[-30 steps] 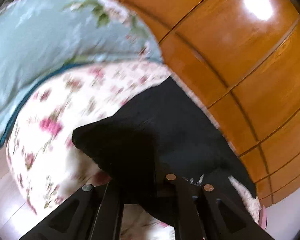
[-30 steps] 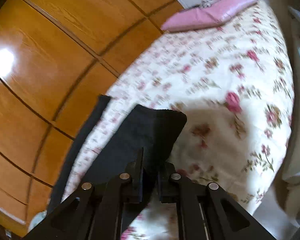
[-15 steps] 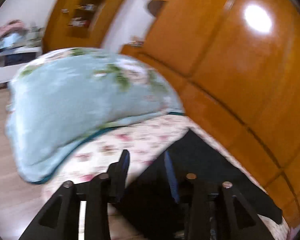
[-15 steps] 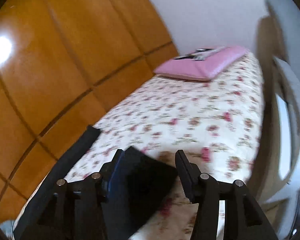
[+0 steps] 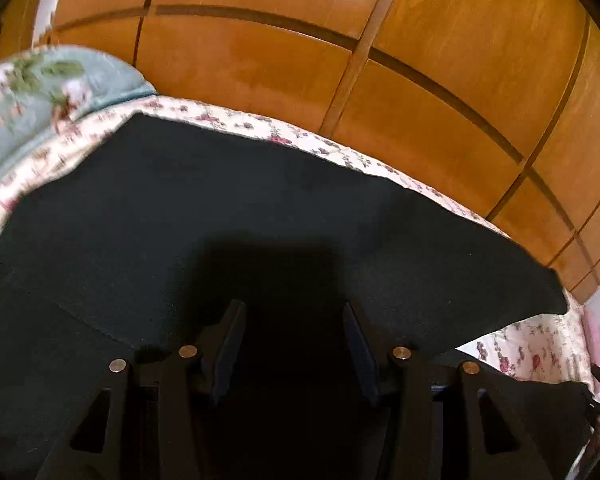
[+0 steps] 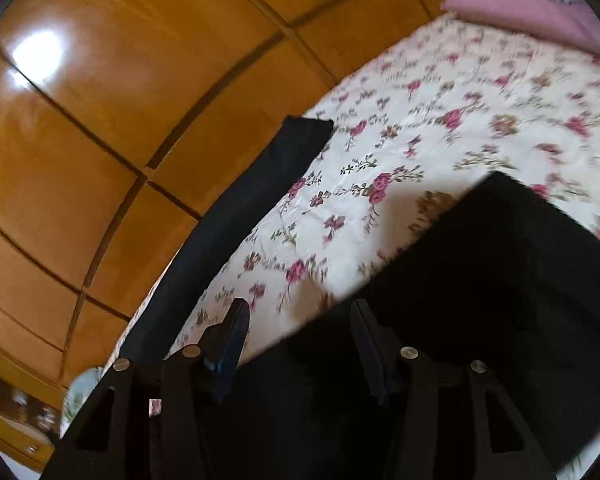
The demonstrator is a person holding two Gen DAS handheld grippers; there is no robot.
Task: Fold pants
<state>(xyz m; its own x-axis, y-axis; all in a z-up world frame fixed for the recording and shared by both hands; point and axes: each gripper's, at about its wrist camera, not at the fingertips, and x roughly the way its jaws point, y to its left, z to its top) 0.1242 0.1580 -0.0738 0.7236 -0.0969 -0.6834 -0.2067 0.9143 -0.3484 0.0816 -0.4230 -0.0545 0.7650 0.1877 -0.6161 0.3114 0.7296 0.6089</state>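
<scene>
Left wrist view looks across a bed covered by a cream bedspread [image 5: 276, 136] printed with pink flowers, backed by a glossy orange-brown wooden wardrobe [image 5: 300, 60] with dark seams between its panels. A pale blue floral blanket [image 5: 32, 100] is bunched at the far left end of the bed. Black pants [image 5: 260, 208] lie spread flat over the bedspread and fill most of the lower frame, their far edge running close along the wardrobe side of the bed. The left gripper [image 5: 292, 320] hovers over this dark cloth with its fingers wide apart and nothing between them; whether the tips touch the fabric cannot be told.

Right wrist view shows the same wardrobe [image 6: 100, 120] on the left and the flowered bedspread [image 6: 440, 100] stretching away to a pink pillow [image 6: 532, 12] at the far end. One narrow black pant leg [image 6: 236, 216] runs along the bed's wardrobe edge and ends in a squared hem. A broader black part of the pants [image 6: 500, 280] lies at lower right, with bare bedspread between the two. The right gripper [image 6: 298, 320] has its fingers spread and empty, above the near edge of that broader part.
</scene>
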